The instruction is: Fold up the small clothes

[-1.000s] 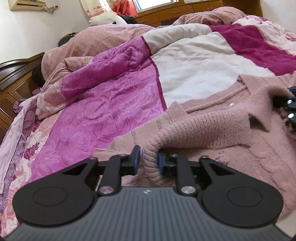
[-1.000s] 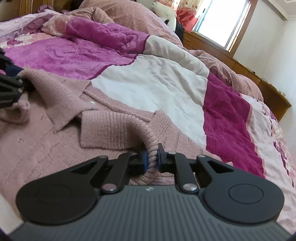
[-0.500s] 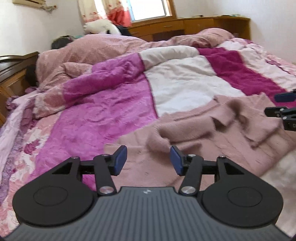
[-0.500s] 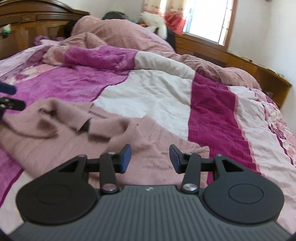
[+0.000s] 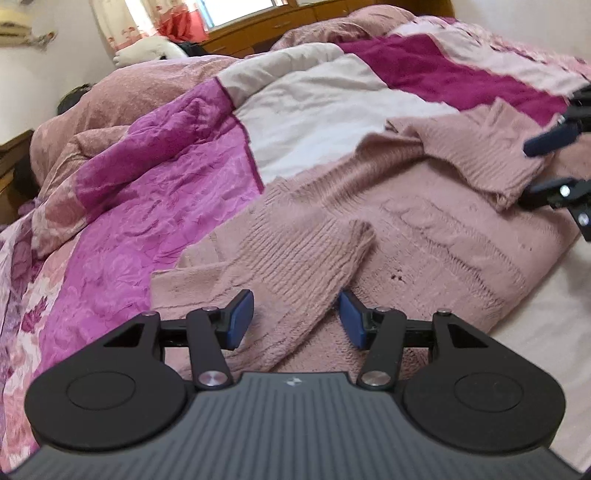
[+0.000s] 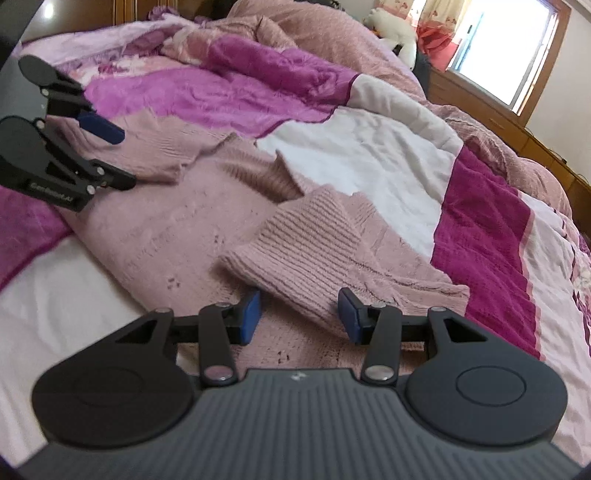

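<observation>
The pink knitted sweater [image 5: 424, 236] lies spread flat on the bed [image 5: 155, 229], near its front edge, across the magenta and white panels of the quilt [image 6: 373, 155]. Both sleeves are laid inward over the body: the left sleeve [image 5: 306, 266] ends with its ribbed cuff just ahead of my left gripper [image 5: 295, 317], the right sleeve [image 6: 295, 243] likewise ahead of my right gripper [image 6: 299, 314]. Both grippers are released; their blue pads stand apart on either side of a cuff and press on nothing. I judge the sleeve fold done and the body fold not yet begun. The next move calls for a grip on the hem or shoulder corners at both sides together, lifted evenly so the sleeves do not slide off. No containers are in view. A white soft toy [image 6: 391, 29] sits by the window [image 6: 513, 48], well apart from the work.
</observation>
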The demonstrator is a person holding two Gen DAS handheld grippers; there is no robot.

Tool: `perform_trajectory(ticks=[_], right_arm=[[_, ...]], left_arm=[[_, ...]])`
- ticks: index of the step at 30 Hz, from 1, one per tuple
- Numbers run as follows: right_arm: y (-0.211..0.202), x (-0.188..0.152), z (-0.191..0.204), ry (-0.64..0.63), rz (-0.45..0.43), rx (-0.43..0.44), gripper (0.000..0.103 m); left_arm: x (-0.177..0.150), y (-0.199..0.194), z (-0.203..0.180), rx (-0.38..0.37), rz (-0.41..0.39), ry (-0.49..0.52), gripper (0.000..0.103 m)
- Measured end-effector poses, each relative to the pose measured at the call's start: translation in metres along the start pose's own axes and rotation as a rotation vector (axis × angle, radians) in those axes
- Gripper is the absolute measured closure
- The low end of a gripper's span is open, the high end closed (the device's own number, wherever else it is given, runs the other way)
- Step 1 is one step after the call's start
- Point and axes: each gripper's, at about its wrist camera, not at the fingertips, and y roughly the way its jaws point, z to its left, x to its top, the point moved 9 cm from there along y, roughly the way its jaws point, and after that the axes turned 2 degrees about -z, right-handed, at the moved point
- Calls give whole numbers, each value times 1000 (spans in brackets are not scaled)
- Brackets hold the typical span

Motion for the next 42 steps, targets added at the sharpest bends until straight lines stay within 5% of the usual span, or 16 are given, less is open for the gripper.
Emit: perform_trajectory(ticks=[3,4,5,6,7,12,16,23,30,36,42], right_arm=[[3,1,-5,37,-18,4,56],[3,2,-7,52,-22,2,57],[3,4,-10,69,-32,0,63],[3,6,-13,80,-37,-4,86],[2,8,-18,91,-42,-17,91],[-3,21,-56,177,-108,-108,92],[7,24,-94,277,-107,-171,92],[52,-6,-143,375,59,-316,89],[25,-10,-142,410,6,-324,89],[-8,-10,-118,489,-84,-157,89],[1,-48,-109,516,-1,-157,89]], left_arm=[[0,5,-1,-4,-26,12,58],[2,5,-1,-14,-34,4,82],[4,5,2,-11,-36,-2,90],[6,3,6,7,-48,-16,90],[11,0,13,21,-65,-35,91],[25,-8,65,131,-125,-180,92],[23,7,109,200,-96,-283,92],[-5,47,143,311,40,-348,91],[-15,30,150,279,26,-425,90],[-9,-12,134,186,-21,-434,90],[-24,-21,103,52,31,-451,90]])
